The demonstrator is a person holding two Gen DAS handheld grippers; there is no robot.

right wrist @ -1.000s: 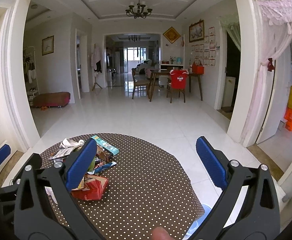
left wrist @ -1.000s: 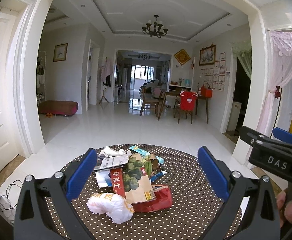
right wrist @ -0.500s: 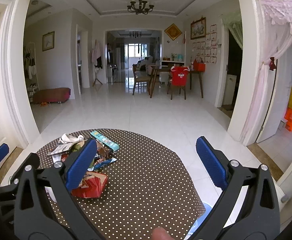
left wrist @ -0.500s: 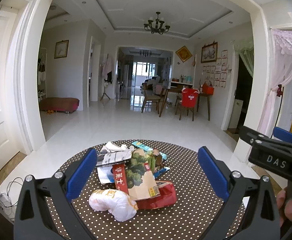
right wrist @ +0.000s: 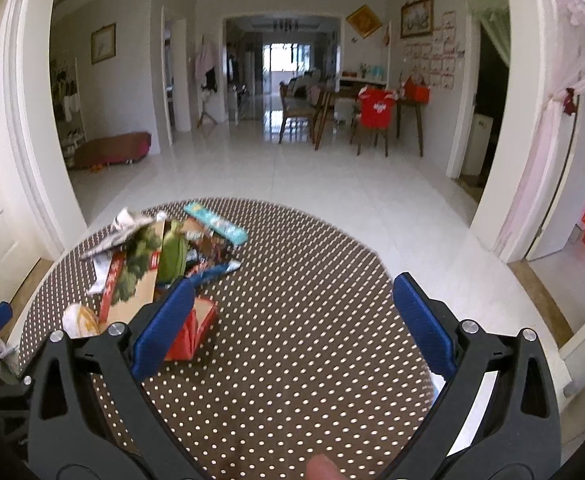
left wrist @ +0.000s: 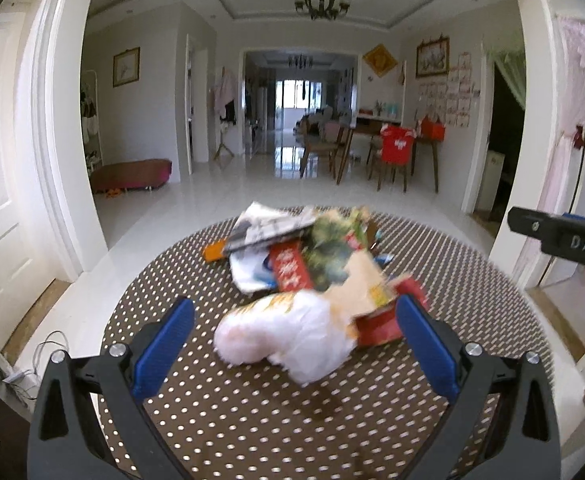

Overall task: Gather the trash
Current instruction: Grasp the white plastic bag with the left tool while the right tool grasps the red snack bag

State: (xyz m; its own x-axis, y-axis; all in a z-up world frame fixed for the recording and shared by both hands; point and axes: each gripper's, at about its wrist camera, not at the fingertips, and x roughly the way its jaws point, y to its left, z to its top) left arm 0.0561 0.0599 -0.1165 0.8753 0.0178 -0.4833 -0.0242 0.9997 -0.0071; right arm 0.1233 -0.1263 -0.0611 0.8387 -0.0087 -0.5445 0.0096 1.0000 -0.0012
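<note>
A heap of trash [left wrist: 312, 264] lies on a round brown table with white dots [left wrist: 252, 420]: wrappers, crumpled paper, a red packet [left wrist: 376, 320] and a white plastic bag [left wrist: 288, 334] at the near edge. My left gripper [left wrist: 294, 344] is open, its blue pads on either side of the white bag, low over the table. My right gripper [right wrist: 292, 324] is open and empty over the bare right part of the table [right wrist: 292, 360]. The heap [right wrist: 160, 260] lies to its left, with a teal wrapper [right wrist: 216, 228] at the far side.
The table stands in an archway with white pillars [right wrist: 504, 160] on both sides. White tiled floor [right wrist: 312, 176] stretches beyond to a dining table with chairs [right wrist: 352, 112]. A cable lies on the floor [left wrist: 48, 344] at the left.
Both grippers have tipped down and moved forward. The left gripper has come close to the white bag, which now lies between its pads. Both stay open.
</note>
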